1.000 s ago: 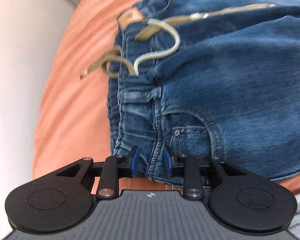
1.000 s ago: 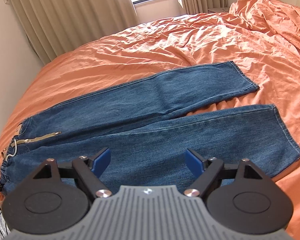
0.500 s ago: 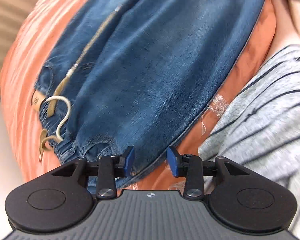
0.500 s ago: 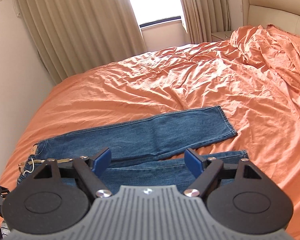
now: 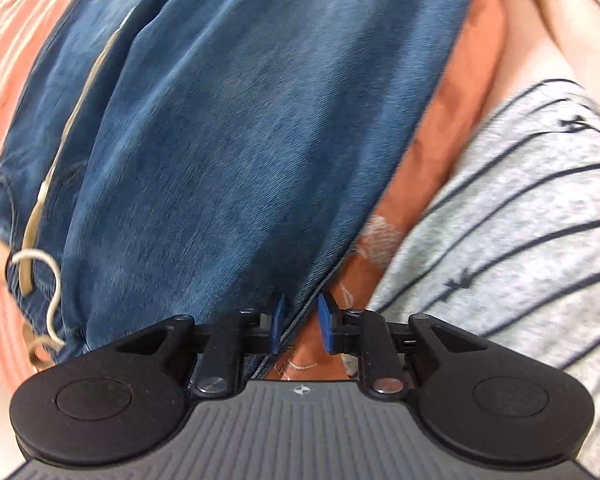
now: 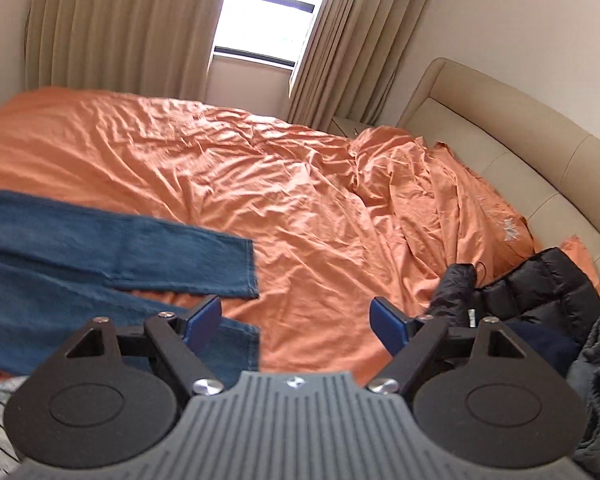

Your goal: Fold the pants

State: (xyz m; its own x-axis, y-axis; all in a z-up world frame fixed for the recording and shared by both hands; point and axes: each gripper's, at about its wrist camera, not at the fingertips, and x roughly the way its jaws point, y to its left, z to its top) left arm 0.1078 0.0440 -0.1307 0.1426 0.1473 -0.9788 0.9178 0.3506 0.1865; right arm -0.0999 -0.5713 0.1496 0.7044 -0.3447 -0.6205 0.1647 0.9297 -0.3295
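Blue jeans (image 5: 228, 128) lie flat on an orange bed sheet (image 6: 300, 200). In the left wrist view the waist end with its tan drawstring (image 5: 32, 240) is at the left. My left gripper (image 5: 300, 322) sits at the jeans' near side edge, its blue pads narrowly apart with the denim hem between them. In the right wrist view both leg ends (image 6: 220, 268) lie at the left. My right gripper (image 6: 296, 320) is wide open and empty, above the sheet just right of the near leg's cuff.
A person's grey striped shirt (image 5: 520, 240) is close on the right of the left gripper. A black puffer jacket (image 6: 540, 288) and grey clothes (image 6: 596, 360) lie at the bed's right. A beige headboard (image 6: 520, 128), curtains and a window stand behind.
My left gripper has moved from the waistband to the jeans' near side edge and narrowed around the hem. My right gripper has swung right, toward the leg cuffs, still open.
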